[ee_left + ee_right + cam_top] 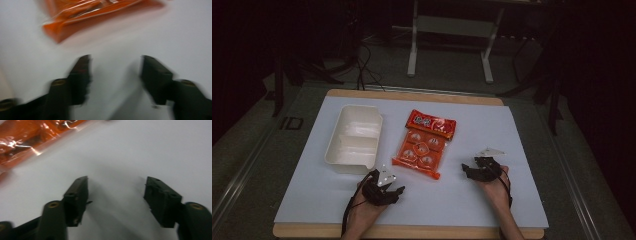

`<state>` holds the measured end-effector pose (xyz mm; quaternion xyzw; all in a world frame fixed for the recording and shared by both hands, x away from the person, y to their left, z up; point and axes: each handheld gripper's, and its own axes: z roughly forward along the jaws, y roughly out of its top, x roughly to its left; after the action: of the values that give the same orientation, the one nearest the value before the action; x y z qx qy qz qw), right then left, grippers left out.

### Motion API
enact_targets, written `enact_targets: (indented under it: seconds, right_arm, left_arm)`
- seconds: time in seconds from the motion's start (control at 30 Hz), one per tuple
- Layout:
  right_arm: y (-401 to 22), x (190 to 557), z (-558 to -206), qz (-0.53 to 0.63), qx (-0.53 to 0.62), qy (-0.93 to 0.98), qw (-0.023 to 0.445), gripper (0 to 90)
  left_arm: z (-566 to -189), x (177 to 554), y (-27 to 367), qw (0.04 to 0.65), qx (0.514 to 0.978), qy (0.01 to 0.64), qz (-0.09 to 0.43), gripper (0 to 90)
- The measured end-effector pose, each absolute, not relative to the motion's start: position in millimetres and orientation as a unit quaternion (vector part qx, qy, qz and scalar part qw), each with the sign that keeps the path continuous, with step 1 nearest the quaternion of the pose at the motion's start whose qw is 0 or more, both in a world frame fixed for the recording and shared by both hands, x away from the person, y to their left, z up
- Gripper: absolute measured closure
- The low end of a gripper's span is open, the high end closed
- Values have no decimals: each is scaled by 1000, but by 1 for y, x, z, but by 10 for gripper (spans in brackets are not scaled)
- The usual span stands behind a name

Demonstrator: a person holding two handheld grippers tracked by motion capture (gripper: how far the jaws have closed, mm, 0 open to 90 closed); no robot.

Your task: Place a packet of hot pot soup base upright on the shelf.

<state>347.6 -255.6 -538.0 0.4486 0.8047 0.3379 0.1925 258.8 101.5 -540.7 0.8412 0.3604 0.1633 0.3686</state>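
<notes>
Nearest, at the bottom of the high view, two forearms come in over the wooden front edge of the table [412,232], which is covered by a pale white-blue sheet [492,135]. The left gripper [388,188] sits low over the sheet, just in front of the tray's near corner; its own view, blurred, shows its jaws spread apart with nothing but bare sheet between them. The right gripper [472,169] rests over the sheet to the right of the packet, well apart from it, and its jaws likewise stand wide with nothing held.

Between the two grippers and a little farther back lies an orange snack packet [424,144], flat on the sheet, glossy and crinkled, with a red band across its far end and round pale items showing through its clear front. Its near corner reaches toward the left gripper. Beside it on the left, apart from it, stands an empty cream two-compartment tray [357,154].

Beyond the table the room is dark: a grey floor, loose black cables [362,67], and the white legs of a stand [452,45].
</notes>
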Motion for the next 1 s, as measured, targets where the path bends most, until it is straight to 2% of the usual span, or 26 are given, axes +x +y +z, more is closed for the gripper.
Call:
enact_targets:
  seconds: [0.1, 0.17, 0.2, 0.43, 0.63, 0.73, 0.9, 1.0]
  right_arm:
    - [-254, 346, -537, 341, 446, 805, 191, 468]
    - [-254, 345, -537, 342, 444, 806, 190, 468]
    - [-254, 344, -537, 347, 439, 808, 185, 512]
    - [-252, 344, -536, 355, 426, 812, 184, 539]
    - [-246, 342, -535, 359, 414, 816, 183, 600]
    - [-243, 342, -535, 362, 410, 818, 177, 671]
    - [-230, 342, -535, 372, 392, 826, 160, 877]
    - [-216, 340, -535, 370, 374, 836, 156, 892]
  left_arm:
    - [-539, 257, 104, 389, 838, 348, 161, 511]
    - [-539, 257, 104, 389, 838, 348, 161, 522]
    - [-540, 257, 105, 398, 838, 338, 158, 526]
    - [-542, 257, 104, 403, 832, 348, 153, 558]
    - [-543, 259, 107, 409, 825, 363, 145, 576]
    - [-543, 259, 108, 411, 823, 365, 141, 592]
    - [-543, 259, 106, 404, 830, 357, 145, 602]
    - [-544, 259, 106, 404, 829, 359, 142, 603]
